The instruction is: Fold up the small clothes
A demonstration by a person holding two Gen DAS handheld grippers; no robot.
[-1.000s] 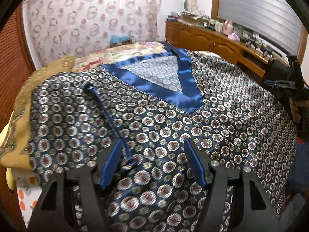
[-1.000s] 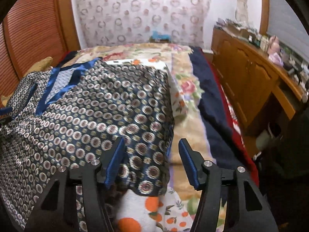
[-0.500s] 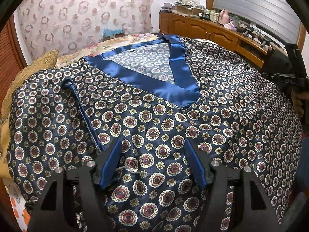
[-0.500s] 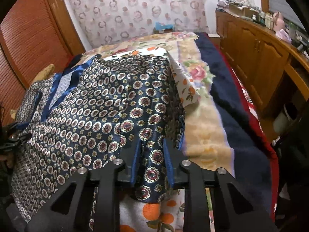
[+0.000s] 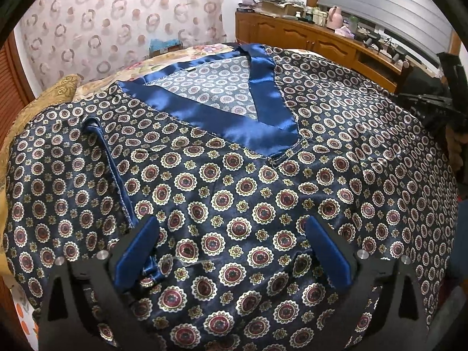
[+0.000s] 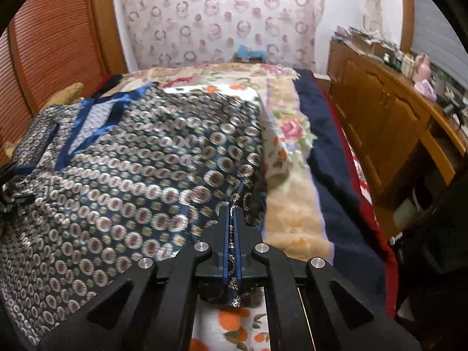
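Right gripper (image 6: 232, 228): jaws just closed, now pinching side hem of patterned satin top (image 5: 234, 193); fabric edge visible between pads. Left gripper (image 5: 231, 245): jaws just opened, now spread wide above lower front panel, nothing held, pads clear of cloth. Judgement: one edge secured, opposite edge not yet taken; fold not begun. Top lies flat, front up, on bed (image 6: 289, 213). Blue V-neckline (image 5: 222, 111) points away from grippers; long axis runs hem-to-neck toward curtain (image 5: 117, 20).

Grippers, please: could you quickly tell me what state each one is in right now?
Left gripper: open, jaws just widened, hovering over the patterned satin top, holding nothing.
Right gripper: jaws just closed, shut on the top's edge.
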